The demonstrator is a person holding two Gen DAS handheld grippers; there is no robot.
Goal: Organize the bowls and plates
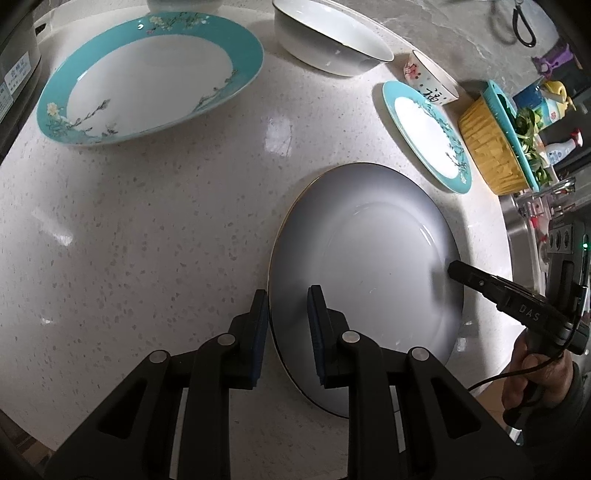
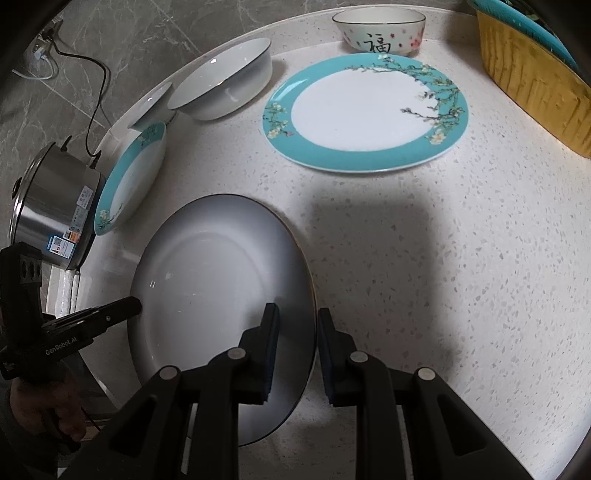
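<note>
A plain white plate with a thin dark rim (image 1: 369, 280) (image 2: 221, 295) lies on the speckled counter. My left gripper (image 1: 288, 302) straddles its left edge, jaws apart with the rim between them. My right gripper (image 2: 297, 321) straddles the opposite edge the same way; it also shows in the left wrist view (image 1: 452, 271). A large teal-rimmed floral plate (image 1: 147, 77) (image 2: 129, 177) lies at the far left. A smaller teal-rimmed plate (image 1: 424, 136) (image 2: 365, 110) lies at the right. A white bowl (image 1: 332, 37) (image 2: 225, 81) and a small patterned bowl (image 1: 432, 81) (image 2: 380, 33) stand at the back.
A yellow basket with a teal rim (image 1: 495, 147) (image 2: 535, 74) holds greens at the right. A steel pot (image 2: 51, 210) with a cable stands at the left counter edge. A second white bowl (image 2: 151, 107) sits behind the large teal plate. A sink (image 1: 524, 236) lies beyond the right edge.
</note>
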